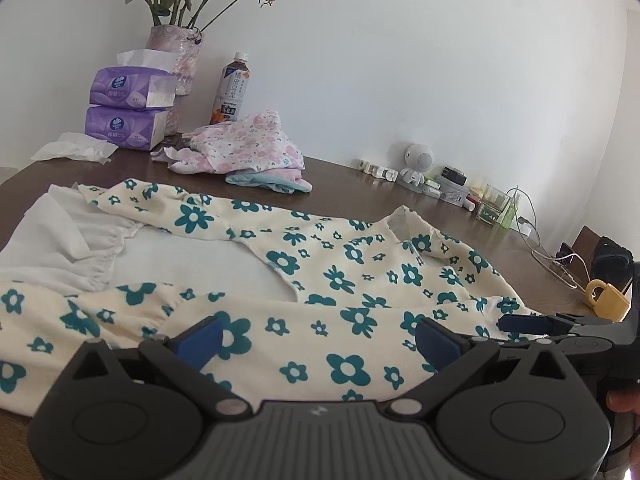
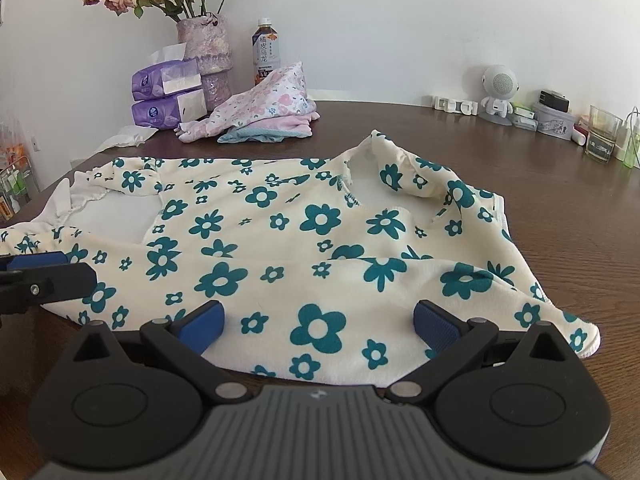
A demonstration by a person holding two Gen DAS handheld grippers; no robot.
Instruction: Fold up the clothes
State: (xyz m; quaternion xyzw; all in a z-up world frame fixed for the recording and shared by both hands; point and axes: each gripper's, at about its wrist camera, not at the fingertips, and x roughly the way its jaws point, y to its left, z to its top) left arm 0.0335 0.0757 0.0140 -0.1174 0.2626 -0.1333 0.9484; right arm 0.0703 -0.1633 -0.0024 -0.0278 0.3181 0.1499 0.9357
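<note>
Dark wood-grain table [image 2: 560, 240] bears soft flower-printed garment [image 2: 280, 240].

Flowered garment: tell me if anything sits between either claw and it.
Nothing visible does. The left claw and right claw both hang open right over the near edge of the flowered garment, with only cloth between the fingers. The folded pile, bottle and tissue packs stand beyond it.

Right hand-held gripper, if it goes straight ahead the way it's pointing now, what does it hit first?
Most likely the cream garment with teal flowers: the right hand-held gripper is open, with the cloth's near edge lying directly between and ahead of its fingers. How high it sits above the cloth is unclear.
</note>
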